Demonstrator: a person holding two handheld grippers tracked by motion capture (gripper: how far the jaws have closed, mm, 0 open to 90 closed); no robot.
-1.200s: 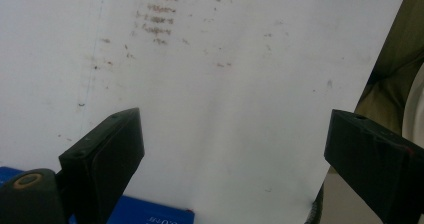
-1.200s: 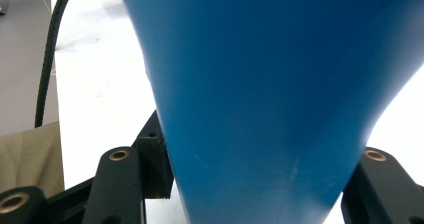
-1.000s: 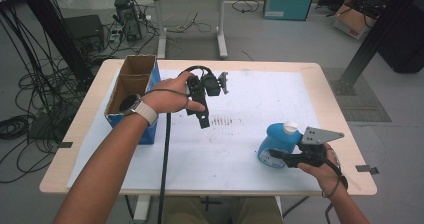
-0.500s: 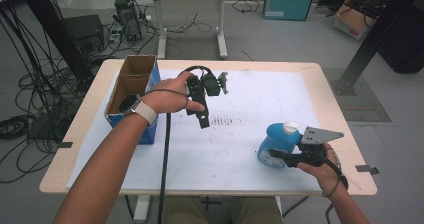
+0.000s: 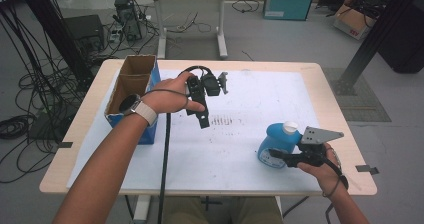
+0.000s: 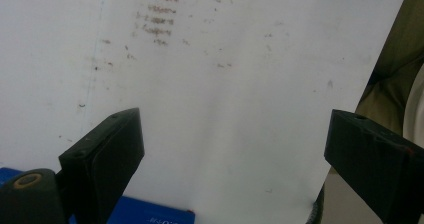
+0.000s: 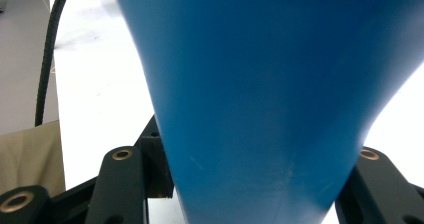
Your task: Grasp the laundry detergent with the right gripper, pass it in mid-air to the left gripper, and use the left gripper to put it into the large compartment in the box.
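Note:
A blue bottle [image 5: 274,143] with a white cap stands on the white sheet near the table's front right. My right gripper [image 5: 281,156] is shut on its lower body from the person's side. In the right gripper view the blue bottle [image 7: 270,84] sits between the black fingers [image 7: 122,184], which press on its sides. My left gripper [image 5: 205,101] is held by a hand above the left middle of the table. Its jaws stand wide apart over the sheet, and my left gripper [image 6: 235,134] has nothing between them.
An open cardboard box [image 5: 132,86] with a blue side stands at the table's left edge; its blue side [image 6: 150,215] shows low in the left gripper view. A black cable [image 5: 165,154] hangs from the left gripper to the front edge. The white sheet [image 5: 240,149] has dark smudges mid-table.

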